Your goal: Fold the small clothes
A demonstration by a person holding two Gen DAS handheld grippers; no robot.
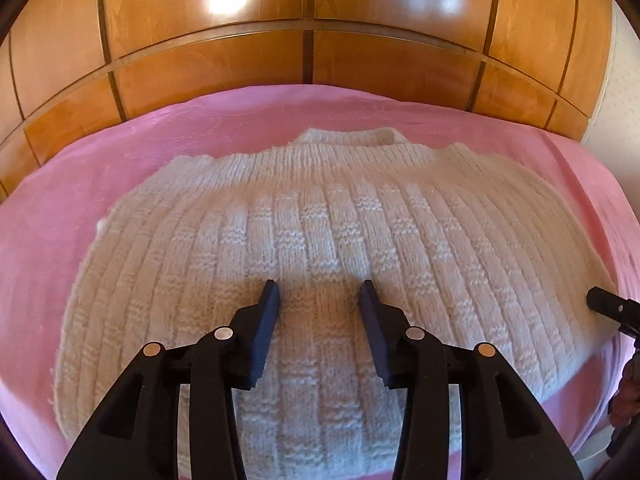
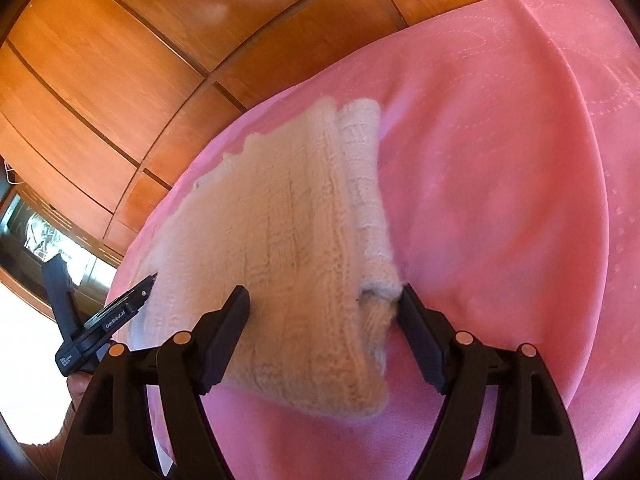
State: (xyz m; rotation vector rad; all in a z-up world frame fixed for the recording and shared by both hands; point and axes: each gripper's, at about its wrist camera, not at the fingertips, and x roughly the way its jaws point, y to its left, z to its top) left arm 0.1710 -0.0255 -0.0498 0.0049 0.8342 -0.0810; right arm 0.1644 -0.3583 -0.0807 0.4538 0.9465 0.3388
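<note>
A cream ribbed knitted sweater point(image 1: 320, 232) lies flat on the pink bedcover point(image 1: 80, 200), its neck at the far side. My left gripper point(image 1: 319, 292) hovers open just above the sweater's middle with nothing between its fingers. In the right wrist view the sweater point(image 2: 280, 220) shows its side folded over into a thick edge. My right gripper point(image 2: 324, 296) stands open astride that edge near the hem, the knit lying between its fingers unpinched. The left gripper point(image 2: 106, 276) shows at the left, by the sweater's far side.
A glossy wooden wardrobe point(image 1: 304, 52) rises behind the bed. Bare pink bedcover point(image 2: 500, 200) spreads to the right of the sweater. One of the right gripper's fingers point(image 1: 604, 301) and a hand point(image 1: 628, 392) sit at the right edge.
</note>
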